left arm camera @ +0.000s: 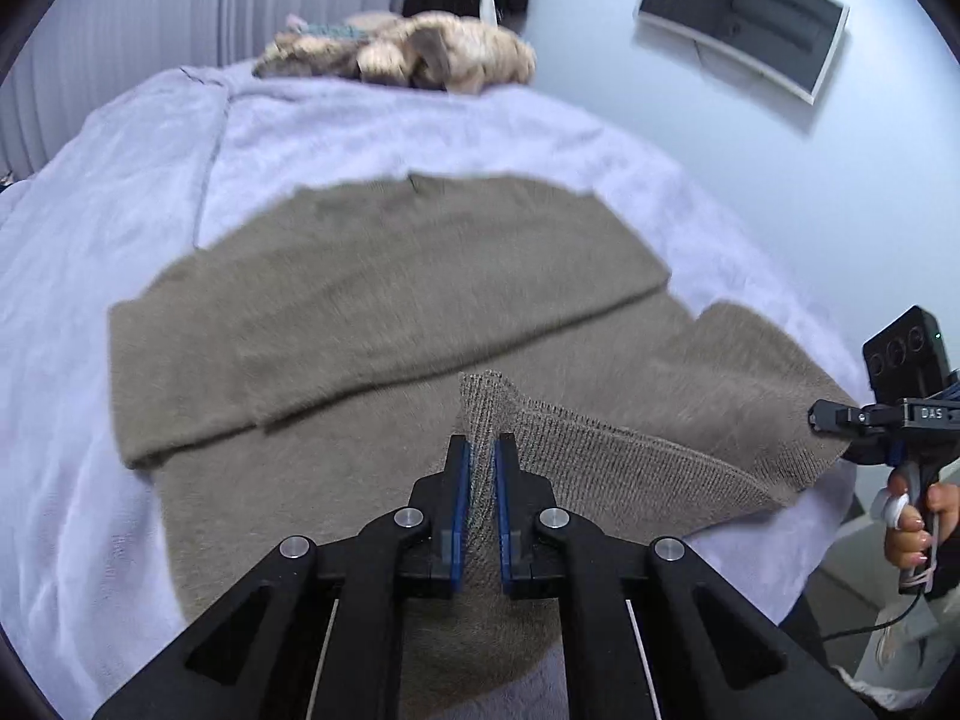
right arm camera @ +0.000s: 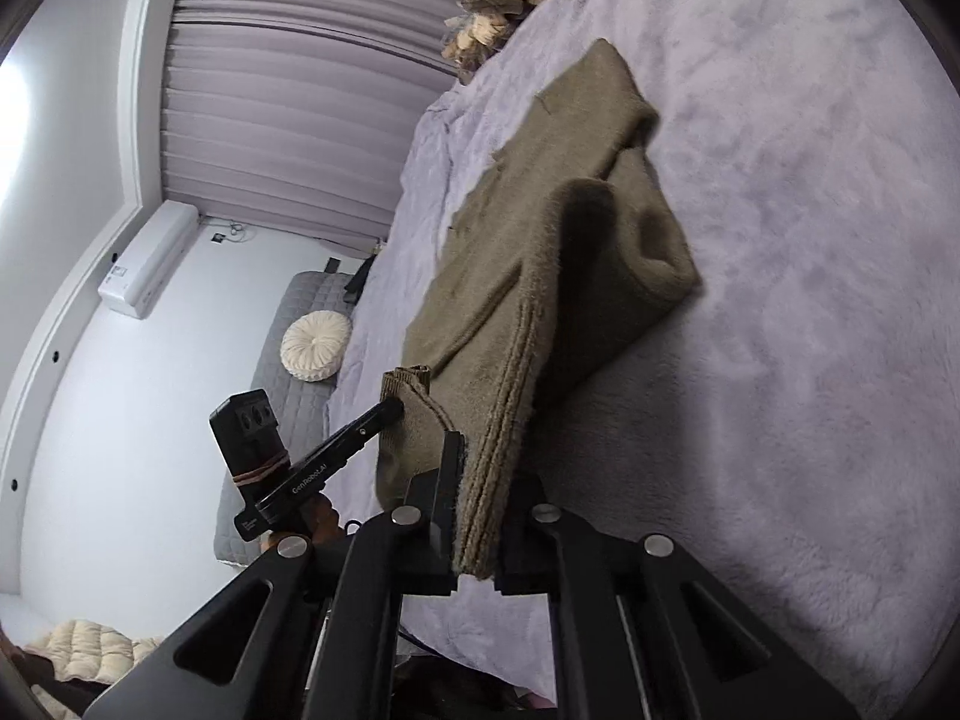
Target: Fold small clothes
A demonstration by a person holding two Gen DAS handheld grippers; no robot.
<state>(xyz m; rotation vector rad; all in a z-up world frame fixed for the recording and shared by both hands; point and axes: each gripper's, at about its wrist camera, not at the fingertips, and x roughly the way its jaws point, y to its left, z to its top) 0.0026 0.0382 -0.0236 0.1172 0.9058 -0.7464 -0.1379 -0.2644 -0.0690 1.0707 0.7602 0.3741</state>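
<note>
Soft, even daylight — glare blooms on the wall [right arm camera: 18, 102] at far left; fisheye bending and dark vignette corners, slight blur throughout.

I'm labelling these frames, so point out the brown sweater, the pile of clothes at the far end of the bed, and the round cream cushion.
brown sweater [left arm camera: 384, 300], left wrist view, on its folded-over upper panel.
pile of clothes [left arm camera: 420, 51], left wrist view, on the middle of the heap.
round cream cushion [right arm camera: 315, 346], right wrist view, on its tufted centre.
</note>
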